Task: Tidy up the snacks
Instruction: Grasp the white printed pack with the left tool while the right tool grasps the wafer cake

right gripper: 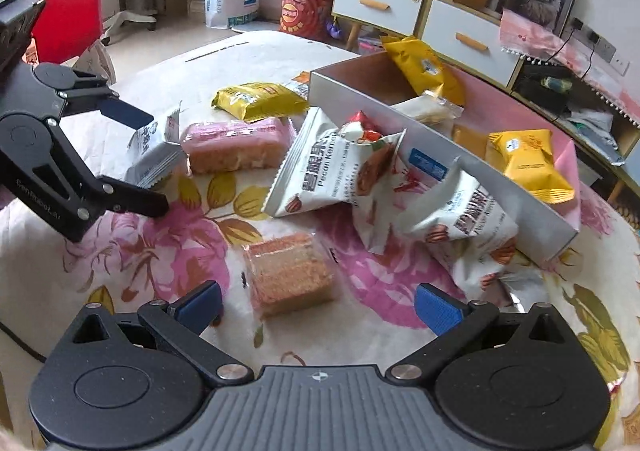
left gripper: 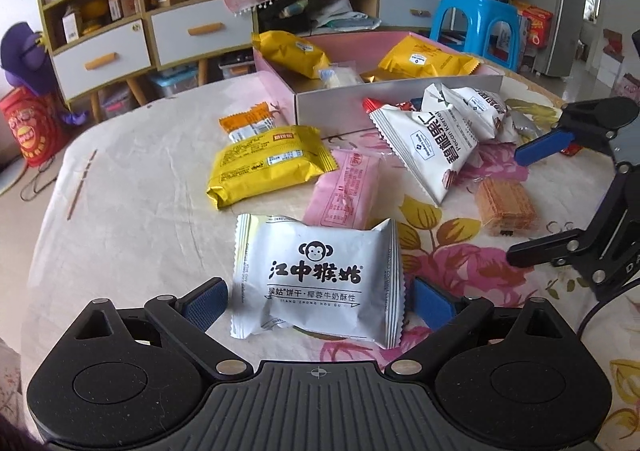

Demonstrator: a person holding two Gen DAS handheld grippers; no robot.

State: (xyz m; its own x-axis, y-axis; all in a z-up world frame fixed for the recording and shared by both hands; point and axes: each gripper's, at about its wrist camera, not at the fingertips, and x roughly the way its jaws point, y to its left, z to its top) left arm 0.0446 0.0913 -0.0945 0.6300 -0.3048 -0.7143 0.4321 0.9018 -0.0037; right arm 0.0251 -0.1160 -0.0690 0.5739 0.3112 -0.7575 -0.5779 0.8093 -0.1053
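My left gripper (left gripper: 318,303) is open, its jaws either side of a white monkey-logo biscuit packet (left gripper: 316,283) that lies on the flowered cloth. My right gripper (right gripper: 318,305) is open just in front of a clear-wrapped wafer block (right gripper: 288,275). The pink open box (left gripper: 396,93) at the back holds yellow packets (left gripper: 296,51) and a small clear packet. Loose on the cloth lie a yellow packet (left gripper: 268,163), a pink packet (left gripper: 346,191) and white pecan packets (left gripper: 432,143). In the right wrist view the left gripper (right gripper: 154,163) straddles the white packet (right gripper: 154,155).
Orange stick sachets (left gripper: 248,123) lie by the box. A thin stick (left gripper: 82,183) lies at the left of the table. Behind stand a shelf with drawers (left gripper: 100,51), a blue stool (left gripper: 476,23) and a red chair (right gripper: 68,11).
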